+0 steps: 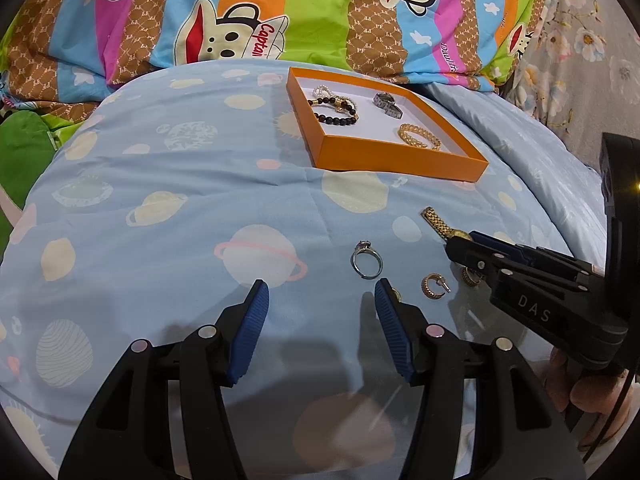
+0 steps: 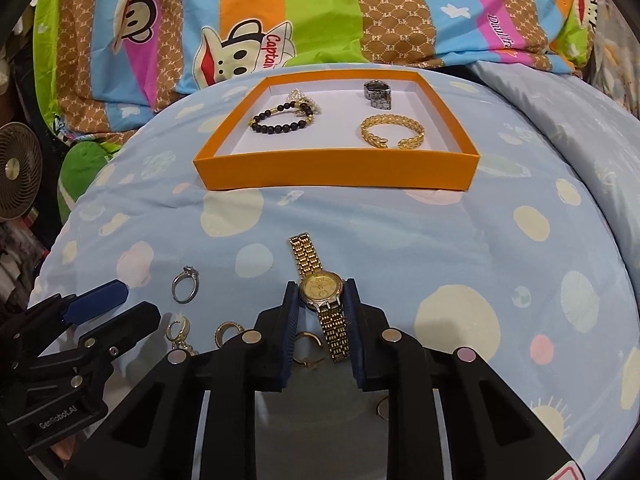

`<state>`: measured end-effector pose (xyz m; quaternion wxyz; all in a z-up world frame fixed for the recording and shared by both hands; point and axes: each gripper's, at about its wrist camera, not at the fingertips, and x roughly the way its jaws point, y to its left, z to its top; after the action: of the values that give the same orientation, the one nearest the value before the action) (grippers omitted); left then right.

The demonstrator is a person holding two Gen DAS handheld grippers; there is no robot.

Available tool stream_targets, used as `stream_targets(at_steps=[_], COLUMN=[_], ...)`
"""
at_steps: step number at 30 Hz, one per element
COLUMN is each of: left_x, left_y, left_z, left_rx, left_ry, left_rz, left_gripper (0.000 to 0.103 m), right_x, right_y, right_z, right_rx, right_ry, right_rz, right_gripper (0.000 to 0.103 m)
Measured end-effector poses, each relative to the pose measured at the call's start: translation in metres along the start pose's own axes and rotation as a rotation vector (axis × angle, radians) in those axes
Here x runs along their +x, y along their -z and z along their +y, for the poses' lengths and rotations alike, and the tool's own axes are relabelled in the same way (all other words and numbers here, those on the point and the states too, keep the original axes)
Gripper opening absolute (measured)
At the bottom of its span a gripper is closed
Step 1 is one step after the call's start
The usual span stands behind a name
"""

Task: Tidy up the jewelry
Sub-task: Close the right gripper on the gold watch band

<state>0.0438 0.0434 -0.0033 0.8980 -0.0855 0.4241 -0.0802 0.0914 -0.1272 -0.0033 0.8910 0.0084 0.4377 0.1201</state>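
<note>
My right gripper (image 2: pixel 321 294) is shut on the case of a gold watch (image 2: pixel 321 289) that lies on the light blue bedspread; it also shows in the left wrist view (image 1: pixel 440 228). My left gripper (image 1: pixel 322 292) is open and empty, just short of a silver ring (image 1: pixel 366 264), also in the right wrist view (image 2: pixel 185 284). An orange tray (image 2: pixel 336 168) farther back holds a black bead bracelet (image 2: pixel 280 118), a pearl piece (image 2: pixel 300 98), a silver watch (image 2: pixel 378 94) and a gold bangle (image 2: pixel 392 132).
Gold hoop earrings (image 1: pixel 434 286) and small rings (image 2: pixel 228 332) lie on the bedspread between the grippers. A striped cartoon quilt (image 1: pixel 280 12) is piled behind the tray (image 1: pixel 404 160). A small fan (image 2: pixel 16 172) stands at the far left.
</note>
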Motion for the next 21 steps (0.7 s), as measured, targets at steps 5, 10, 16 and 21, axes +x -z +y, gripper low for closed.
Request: stream_targets(at_steps=[5, 10, 16, 21], left_x=[-0.004, -0.012, -0.010, -0.001], left_y=[0.004, 0.016, 0.017, 0.003], left_z=[-0.004, -0.016, -0.028, -0.032], left_rx=[0.020, 0.055, 0.074, 0.071], left_ry=[0.003, 0.021, 0.037, 0.015], left_rz=[0.004, 0.018, 0.024, 0.021], left_gripper=[0.053, 0.053, 0.053, 0.053], right_x=[-0.020, -0.045, -0.063, -0.066], right_y=[0.013, 0.031, 0.045, 0.053], right_z=[-0.018, -0.039, -0.054, -0.068], right_rx=[0.078, 0.157, 0.203, 0.238], right_ry=[0.024, 0.048, 0.075, 0.078], right_rz=[-0.045, -0.083, -0.117, -0.112], right_gripper=[0.021, 0.021, 0.021, 0.021])
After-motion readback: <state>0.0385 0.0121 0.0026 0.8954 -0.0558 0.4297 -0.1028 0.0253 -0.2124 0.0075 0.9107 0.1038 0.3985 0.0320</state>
